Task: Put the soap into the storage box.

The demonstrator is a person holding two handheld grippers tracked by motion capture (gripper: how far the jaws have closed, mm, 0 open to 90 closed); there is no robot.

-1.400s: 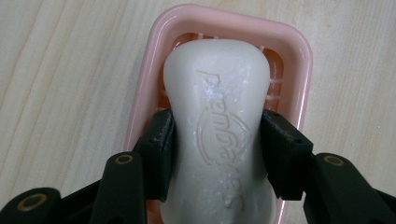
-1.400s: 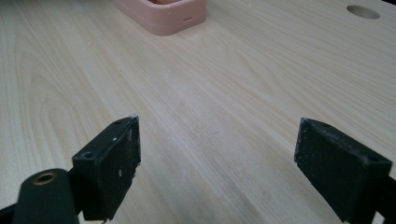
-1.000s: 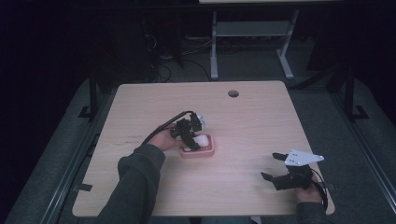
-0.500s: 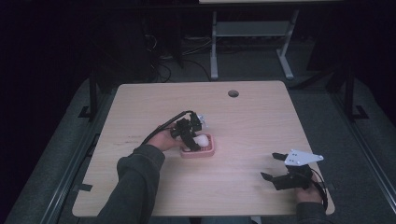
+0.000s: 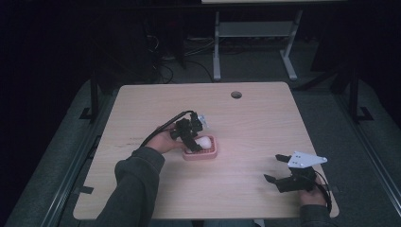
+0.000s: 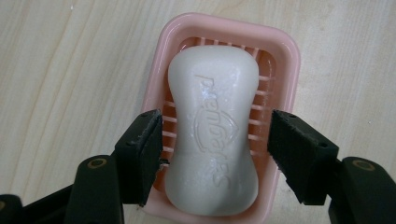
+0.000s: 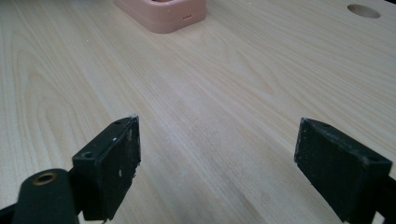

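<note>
A white bar of soap (image 6: 212, 135) lies in a pink ribbed soap dish (image 6: 285, 51) near the table's middle. My left gripper (image 6: 215, 140) points down over it, and its jaws have just been opening. Its pads (image 6: 142, 149) stand on either side of the bar with a small gap on each side. From above, the left gripper (image 5: 193, 142) covers part of the soap (image 5: 204, 141) and the dish (image 5: 210, 153). My right gripper (image 5: 273, 169) rests low at the table's front right, open with nothing between its pads (image 7: 116, 158). The right gripper (image 7: 217, 154) faces the dish (image 7: 163, 14).
The wooden table (image 5: 265, 123) has a round cable hole (image 5: 236, 94) near its far edge, also seen from the right gripper as the hole (image 7: 364, 10). A metal-framed stand (image 5: 255, 33) is on the dark floor beyond the table.
Seen from above, both hands stay where they were. The left gripper remains over the dish with the soap lying in it.
</note>
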